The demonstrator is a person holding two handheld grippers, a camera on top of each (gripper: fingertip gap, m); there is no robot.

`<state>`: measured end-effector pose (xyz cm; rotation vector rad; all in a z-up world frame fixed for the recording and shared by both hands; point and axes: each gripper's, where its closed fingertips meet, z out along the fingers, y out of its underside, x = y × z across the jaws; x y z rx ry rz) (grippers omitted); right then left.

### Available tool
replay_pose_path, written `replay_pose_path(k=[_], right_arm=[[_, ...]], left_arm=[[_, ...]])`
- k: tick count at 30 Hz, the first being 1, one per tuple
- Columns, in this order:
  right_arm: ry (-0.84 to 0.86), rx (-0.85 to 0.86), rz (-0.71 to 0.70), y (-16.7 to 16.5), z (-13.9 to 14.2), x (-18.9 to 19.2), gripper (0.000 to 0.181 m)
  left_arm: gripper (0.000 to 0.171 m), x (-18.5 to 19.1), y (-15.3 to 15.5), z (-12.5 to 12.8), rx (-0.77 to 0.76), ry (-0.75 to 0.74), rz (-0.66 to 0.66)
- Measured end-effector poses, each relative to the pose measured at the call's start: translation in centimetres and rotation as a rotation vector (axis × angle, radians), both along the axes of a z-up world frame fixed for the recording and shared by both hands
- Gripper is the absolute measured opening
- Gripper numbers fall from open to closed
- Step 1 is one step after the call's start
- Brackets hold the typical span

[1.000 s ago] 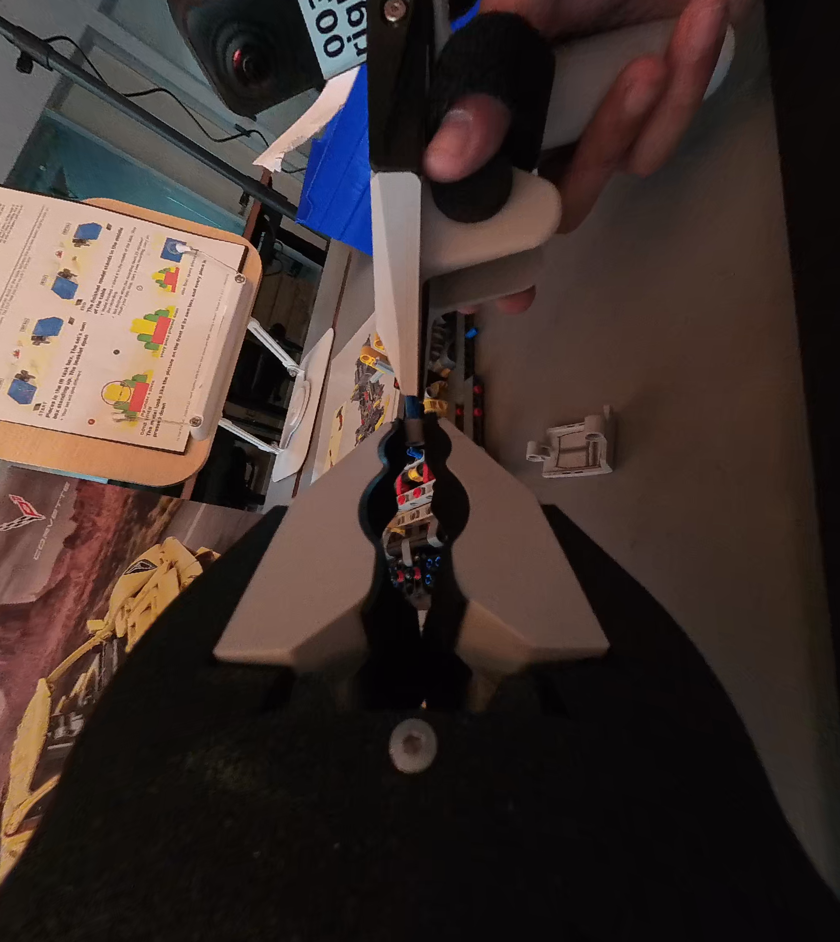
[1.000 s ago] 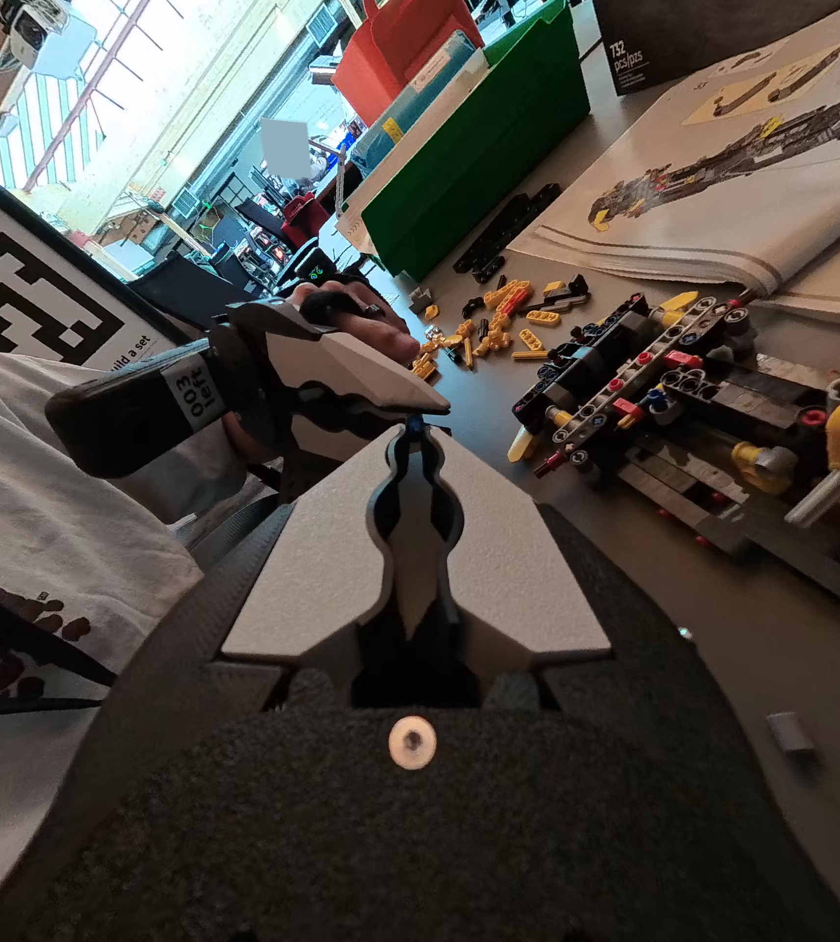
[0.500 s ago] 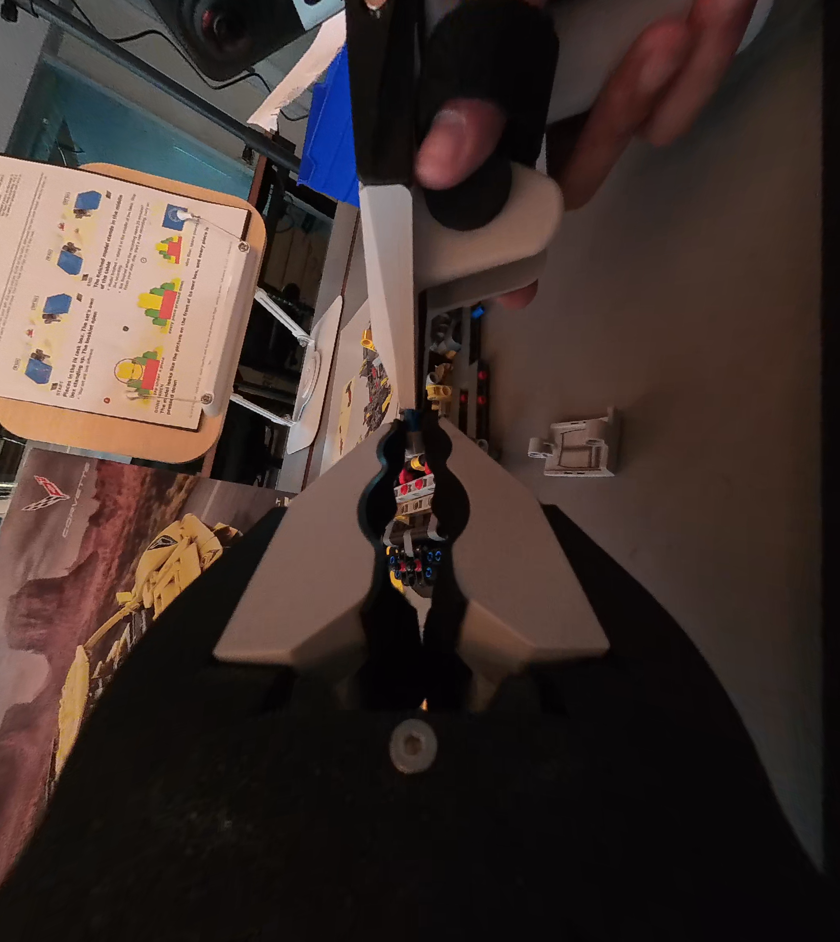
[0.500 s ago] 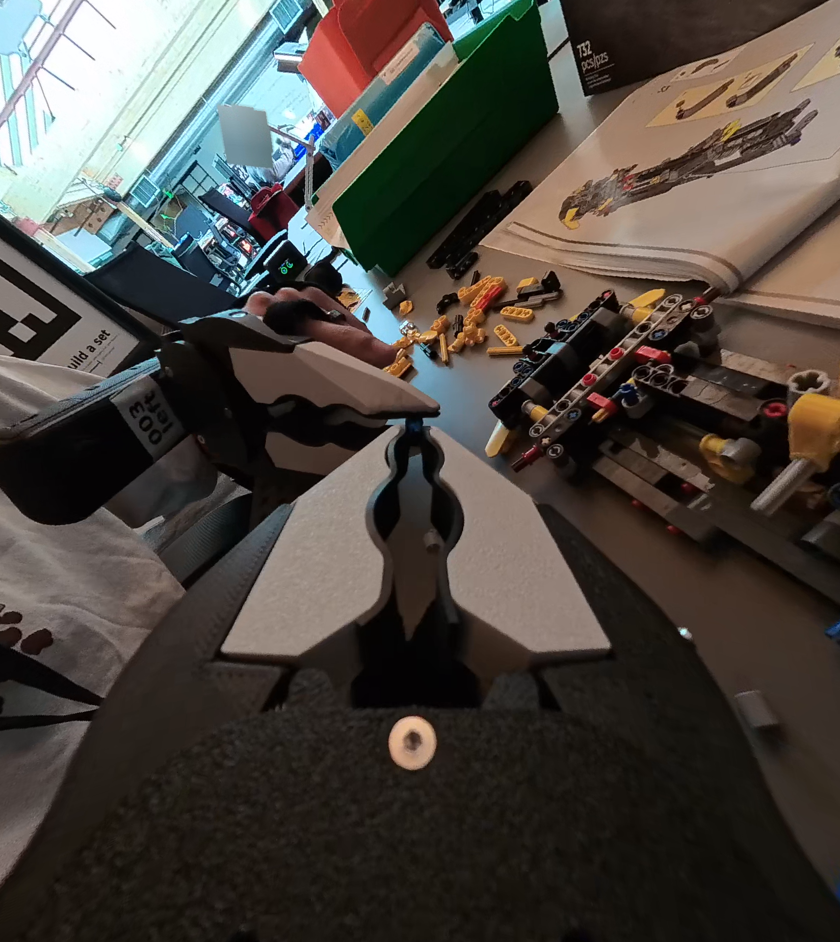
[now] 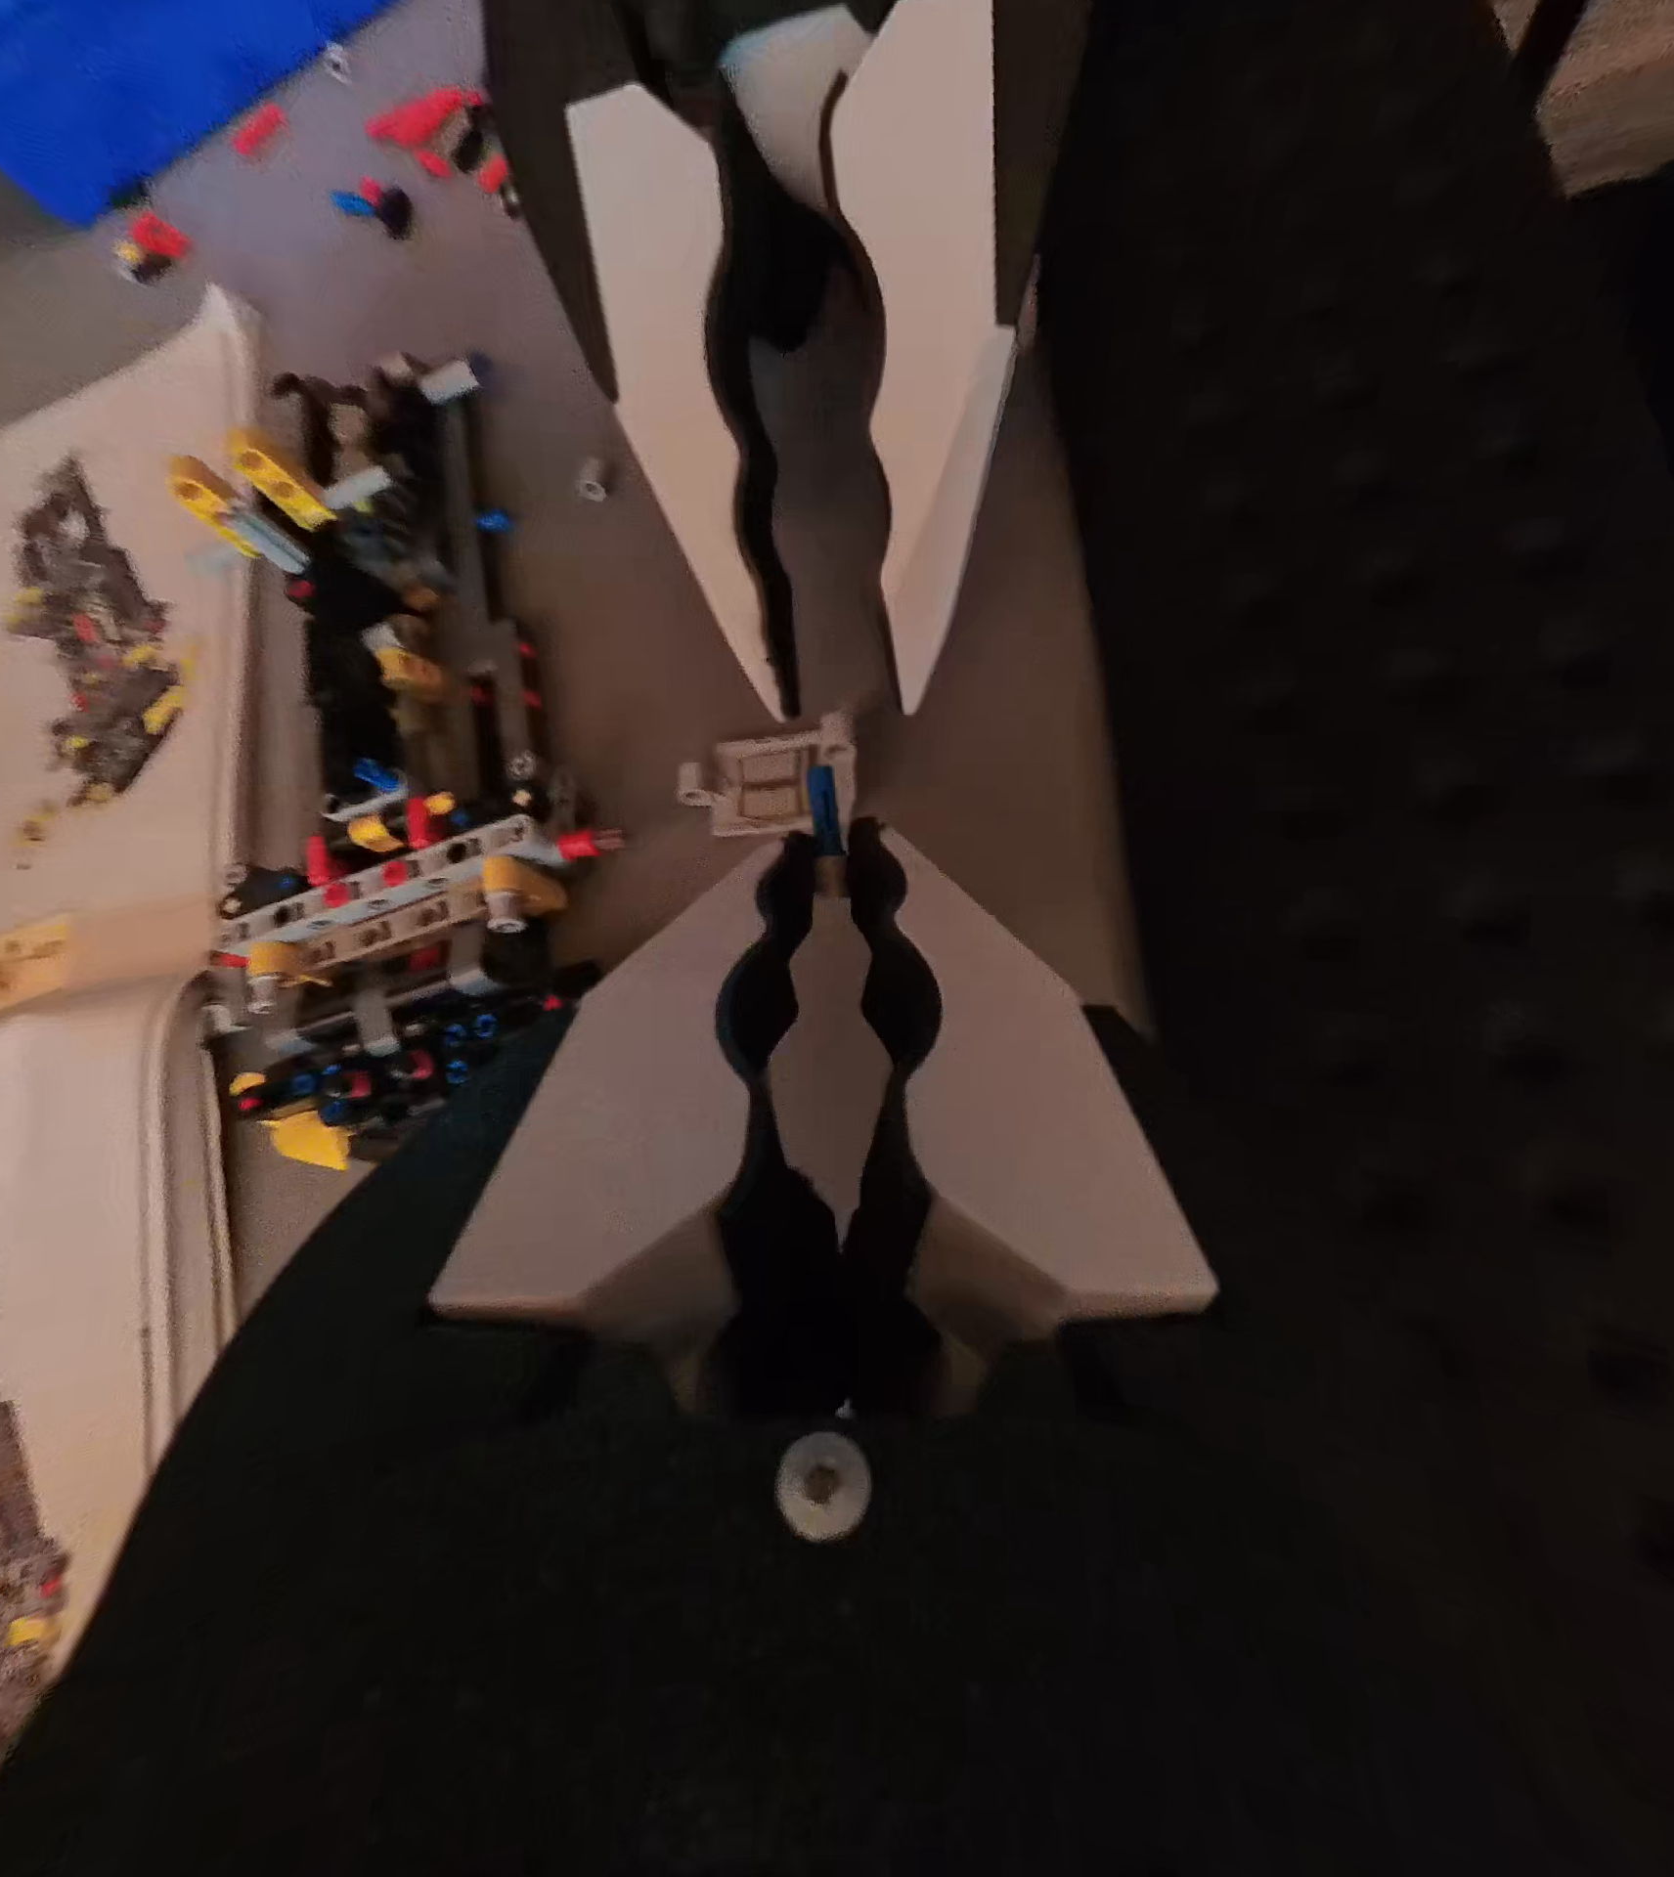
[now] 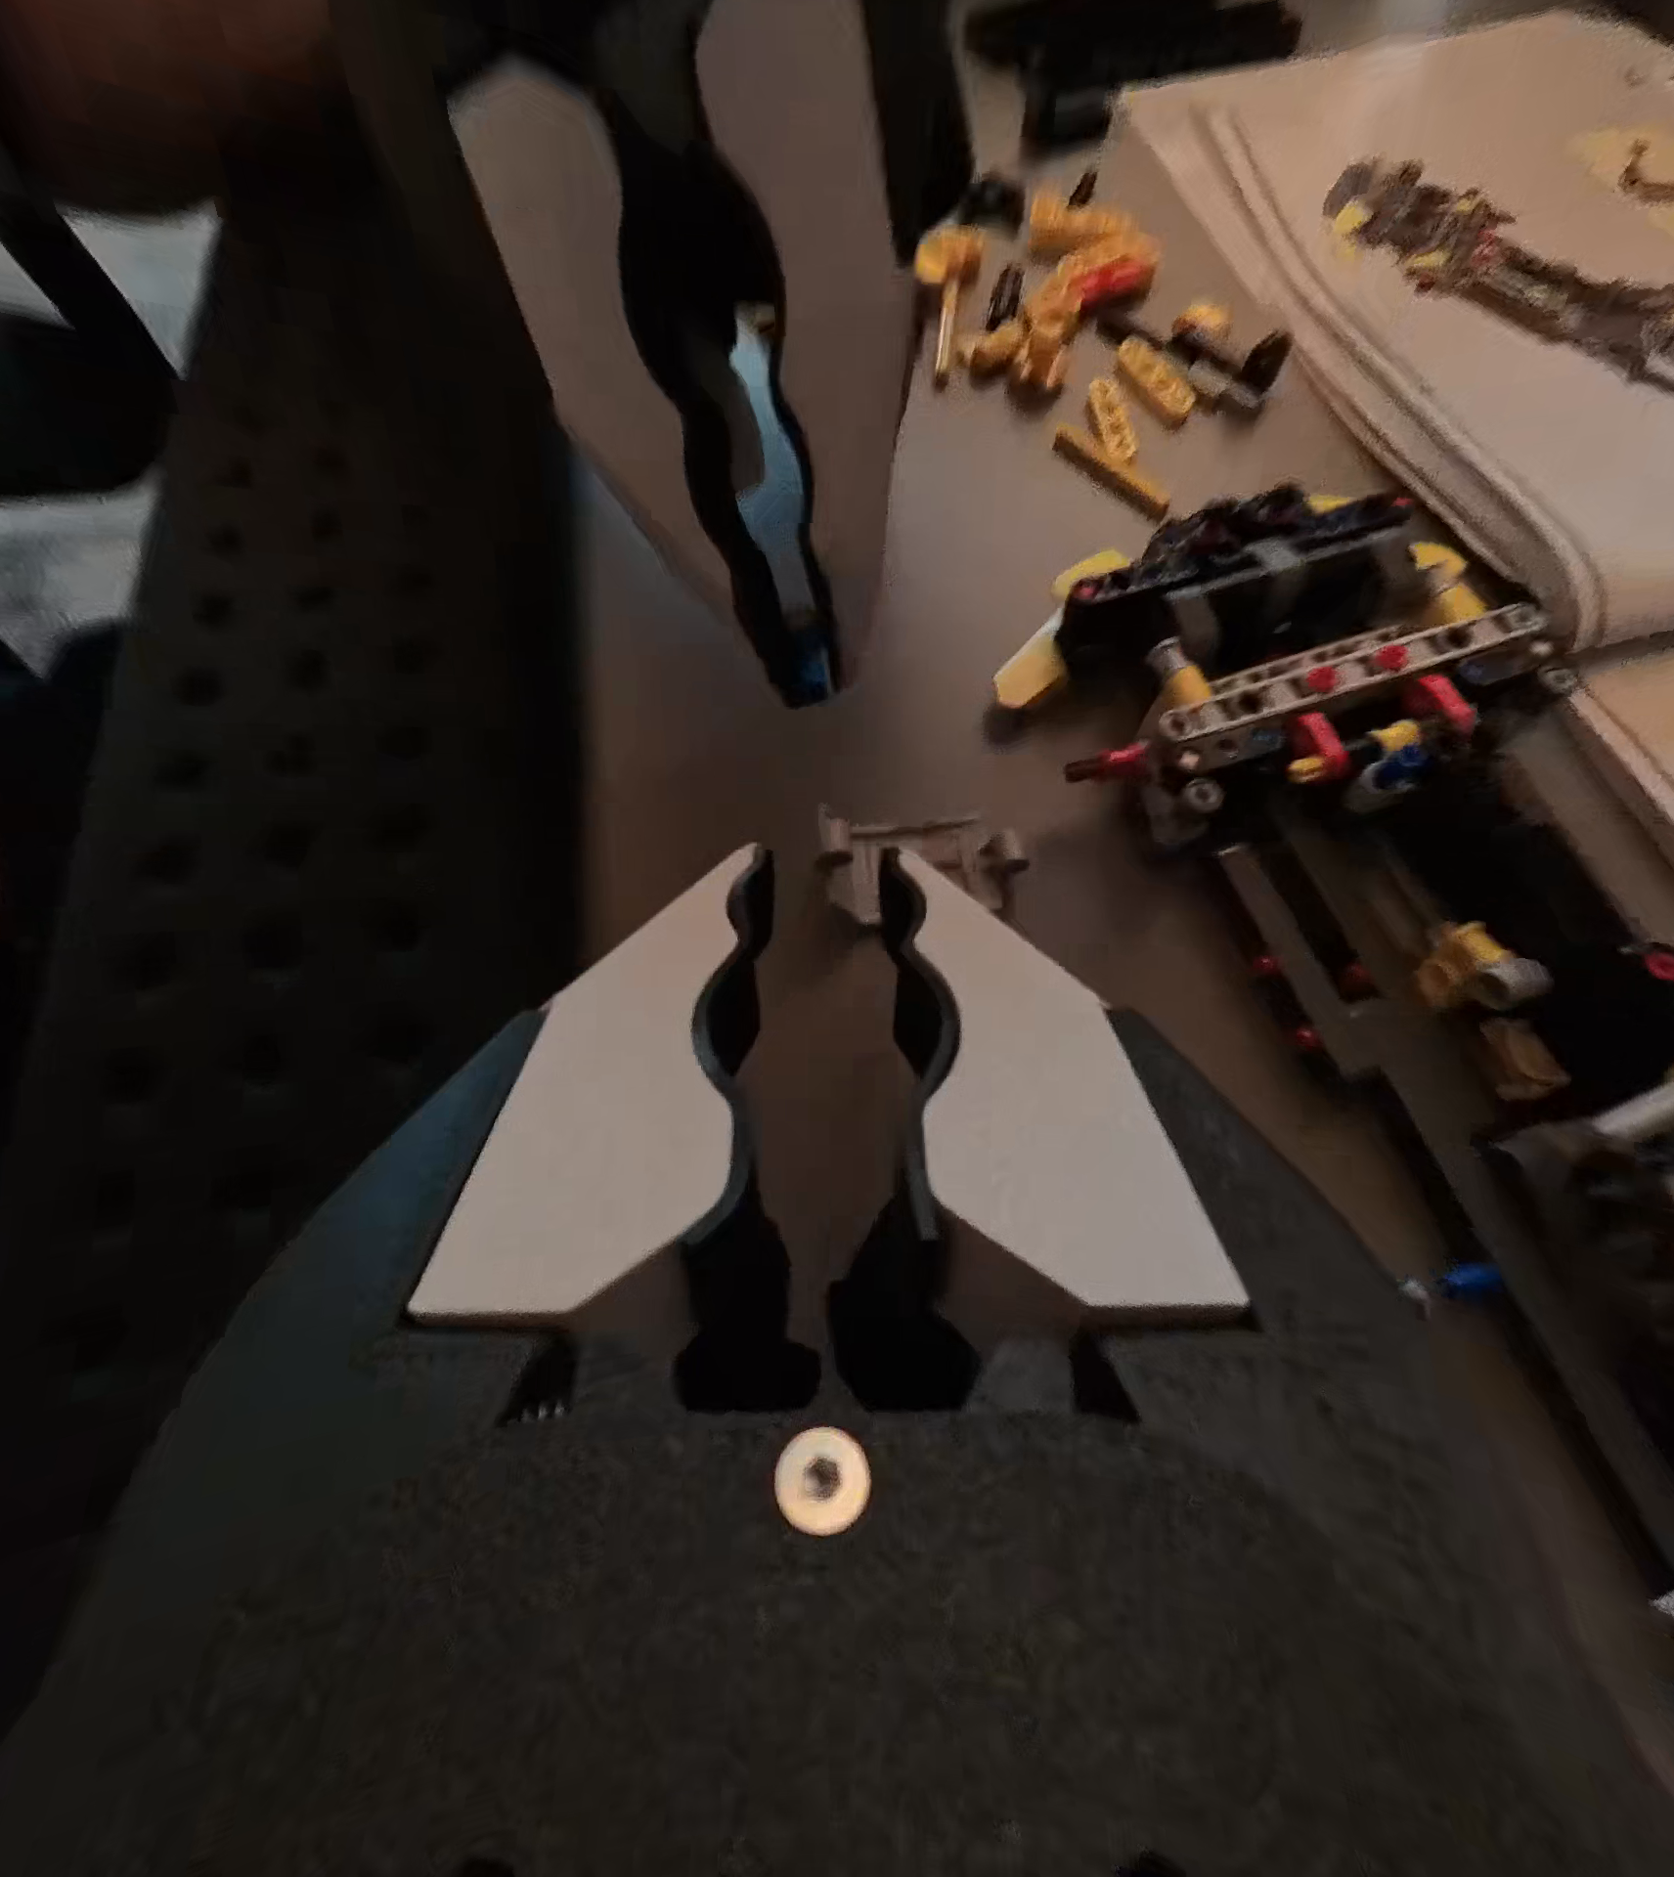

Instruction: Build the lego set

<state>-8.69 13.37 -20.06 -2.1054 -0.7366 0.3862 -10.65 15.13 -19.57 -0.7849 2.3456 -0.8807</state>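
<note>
A small light-grey frame piece [image 5: 762, 787] lies on the table, seen also in the right wrist view [image 6: 955, 841]. My left gripper [image 5: 828, 843] is shut on a blue pin [image 5: 823, 797] and holds it right at the frame's edge. In the right wrist view it comes down from the top [image 6: 802, 681] with the pin [image 6: 810, 655] at its tips. My right gripper [image 6: 825, 858] is open and empty, its tips on either side of the frame's left end. In the left wrist view it faces my left gripper from above [image 5: 838, 711].
The half-built lego chassis [image 5: 406, 894] [image 6: 1321, 691] lies beside the frame, along the open instruction booklet [image 5: 51, 711] [image 6: 1422, 305]. Loose yellow pieces [image 6: 1067, 305] are scattered behind it. Red and blue loose pieces [image 5: 406, 132] lie near a blue bin [image 5: 101, 91]. My left and right fingertips are right by each other.
Both grippers have swung down from tip-to-tip in the air to the grey frame on the table. The right gripper has opened. The blue pin stays in the left gripper.
</note>
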Motion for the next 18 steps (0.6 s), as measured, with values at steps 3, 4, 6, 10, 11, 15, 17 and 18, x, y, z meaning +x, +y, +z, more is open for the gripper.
replay_pose_path(k=[3, 4, 6, 10, 11, 15, 17, 18], right_arm=[[-0.031, -0.039, 0.011, 0.1, -1.1, -0.2, 0.023], [-0.015, -0.045, 0.007, 0.3, -1.0, -0.3, 0.022], [0.04, -0.04, 0.016, 0.6, -0.4, -0.6, 0.011], [-0.042, 0.019, -0.007, 1.1, -0.2, -0.2, 0.007], [-0.083, 0.053, -0.02, 1.4, 0.1, -0.1, 0.007], [-0.273, 0.139, -0.06, 2.2, 0.3, 0.3, 0.008], [-0.323, 0.136, -0.058, 2.2, -0.1, 0.4, 0.008], [-0.335, 0.139, -0.056, 2.2, -0.2, 0.4, 0.008]], left_arm=[[0.005, -0.2, 0.0, -0.9, 0.043, 0.027, -0.01], [0.005, -0.2, -0.1, -0.9, 0.057, 0.023, -0.011], [0.005, 0.0, 0.0, -1.0, 0.094, 0.004, -0.006], [0.005, 1.2, 1.2, -1.0, 0.293, -0.112, 0.038], [0.005, 1.5, 1.3, -0.8, 0.35, -0.153, 0.046], [0.004, 2.4, 1.7, -0.6, 0.542, -0.264, 0.061], [0.004, 2.4, 1.7, -0.8, 0.575, -0.274, 0.056], [0.004, 2.4, 1.7, -0.8, 0.582, -0.276, 0.054]])
